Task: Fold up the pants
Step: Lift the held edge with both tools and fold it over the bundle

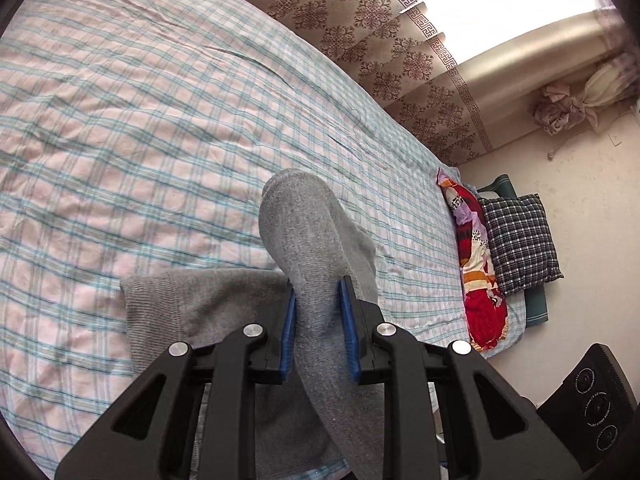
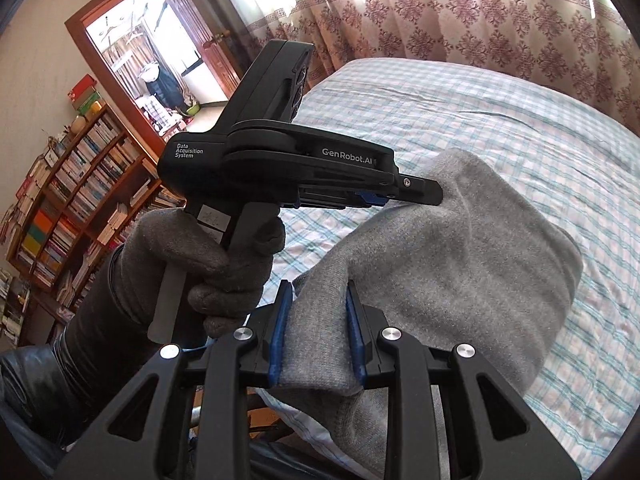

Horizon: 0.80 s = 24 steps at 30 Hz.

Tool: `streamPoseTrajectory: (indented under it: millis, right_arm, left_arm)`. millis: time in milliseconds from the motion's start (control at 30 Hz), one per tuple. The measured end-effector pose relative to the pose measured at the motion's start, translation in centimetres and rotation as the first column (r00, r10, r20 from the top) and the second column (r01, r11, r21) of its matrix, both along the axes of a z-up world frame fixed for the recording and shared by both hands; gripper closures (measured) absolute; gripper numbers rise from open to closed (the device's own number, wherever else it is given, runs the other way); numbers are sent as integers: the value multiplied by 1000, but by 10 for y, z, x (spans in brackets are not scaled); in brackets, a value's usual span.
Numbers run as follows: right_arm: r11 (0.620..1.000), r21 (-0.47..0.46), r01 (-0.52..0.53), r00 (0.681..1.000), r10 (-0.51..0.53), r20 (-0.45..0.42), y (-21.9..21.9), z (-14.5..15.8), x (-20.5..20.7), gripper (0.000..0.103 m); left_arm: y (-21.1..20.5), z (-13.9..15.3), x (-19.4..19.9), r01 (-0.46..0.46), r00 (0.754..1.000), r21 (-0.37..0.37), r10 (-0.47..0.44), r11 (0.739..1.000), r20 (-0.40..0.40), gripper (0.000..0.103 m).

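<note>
Grey knit pants (image 1: 316, 248) hang in a thick fold between the blue pads of my left gripper (image 1: 318, 292), which is shut on them; more grey cloth (image 1: 208, 300) lies on the bed below. In the right wrist view my right gripper (image 2: 318, 296) is shut on another bunch of the same pants (image 2: 460, 248), lifted over the bed. The left gripper (image 2: 434, 196) shows there from the side, held by a grey-gloved hand (image 2: 216, 256), its tip pinching the cloth up and to the left of mine.
A checked pink-and-blue bedsheet (image 1: 140, 120) covers the bed. A red patterned cushion (image 1: 476, 264) and a dark plaid pillow (image 1: 520, 240) lie at its far end. Patterned curtains (image 2: 460, 20) hang behind. A bookshelf (image 2: 72, 192) and a doorway (image 2: 152, 60) stand at left.
</note>
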State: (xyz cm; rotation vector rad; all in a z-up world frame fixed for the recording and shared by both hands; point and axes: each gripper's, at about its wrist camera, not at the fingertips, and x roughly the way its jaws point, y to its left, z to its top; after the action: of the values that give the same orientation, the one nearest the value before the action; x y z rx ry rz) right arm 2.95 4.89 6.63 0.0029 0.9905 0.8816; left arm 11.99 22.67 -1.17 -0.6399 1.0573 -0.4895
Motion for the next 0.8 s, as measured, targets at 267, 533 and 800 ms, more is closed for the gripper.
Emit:
streamPoseTrajectory:
  millis: [267,533,800]
  right_arm:
    - [997,-32,-71,996,69,-50,45,-29,12,77]
    - [993,-39,-114,987,109,-122,81,-68,19,77]
    - [993,42,-110,974,116,-196,64,-84,28,68]
  left_arm:
    - [45,-35,-8,-79,996,-37,77,996,-52,82]
    - [73,-68,-15,-155,982,-28,150,988,-118,82]
    - [76,-67,-22,-184,977,83,192,979,-93,73]
